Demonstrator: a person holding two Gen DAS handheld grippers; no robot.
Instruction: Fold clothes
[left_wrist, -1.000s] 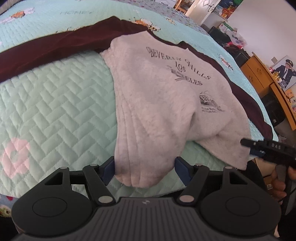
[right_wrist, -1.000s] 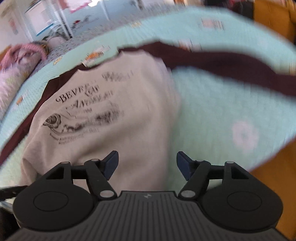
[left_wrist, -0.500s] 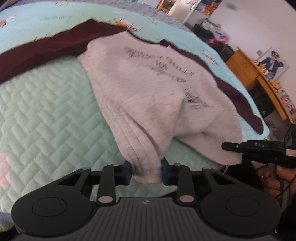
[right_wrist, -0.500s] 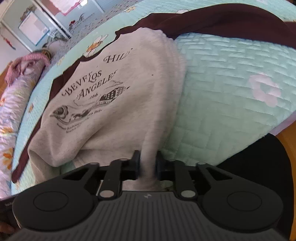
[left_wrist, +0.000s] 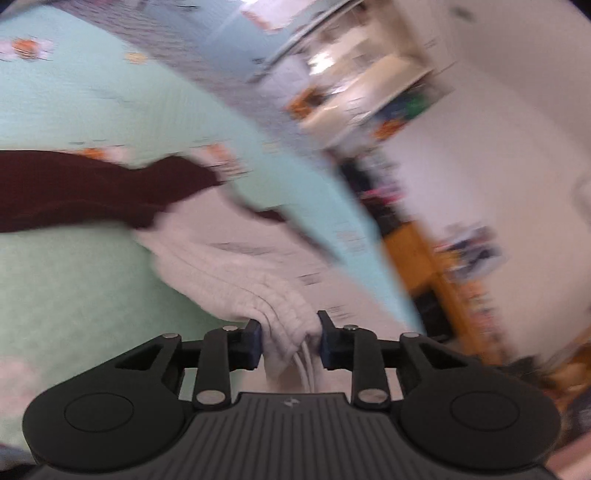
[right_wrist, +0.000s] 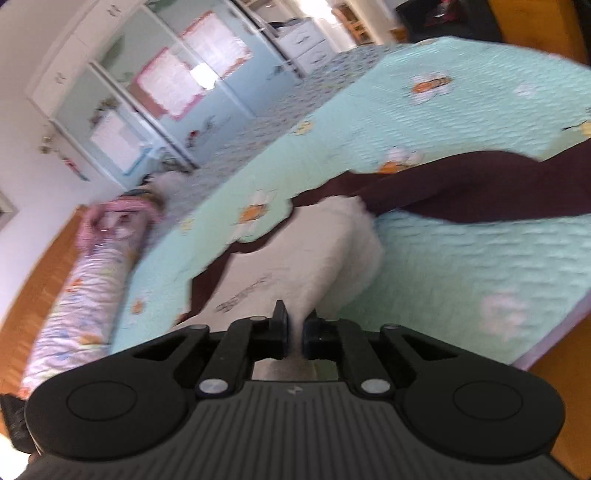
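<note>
We see the left claw (left_wrist: 290, 341) clamped on a bunched, ribbed edge of the grey fleece sweatshirt with dark maroon sleeves (left_wrist: 236, 273); its jaws have just been easing a little wider, yet the blue pads (left_wrist: 255, 343) press the thick roll of cloth from both sides. The right claw (right_wrist: 295, 334) is pinched on a thinner fold of the same sweatshirt (right_wrist: 314, 258), its jaws also just easing apart slightly, with the pale cloth filling the narrow gap between them. The hem is raised off the mint-green quilted bedspread with flower prints (right_wrist: 461, 277), while the upper body and the maroon sleeves (right_wrist: 480, 188) lie on the bed. Printed black lettering (right_wrist: 240, 299) shows on the garment's front, too blurred to read. A pink and floral rolled quilt (right_wrist: 92, 266) lies beside the bed on the wooden floor (right_wrist: 33, 288). The left view is heavily blurred.
</note>
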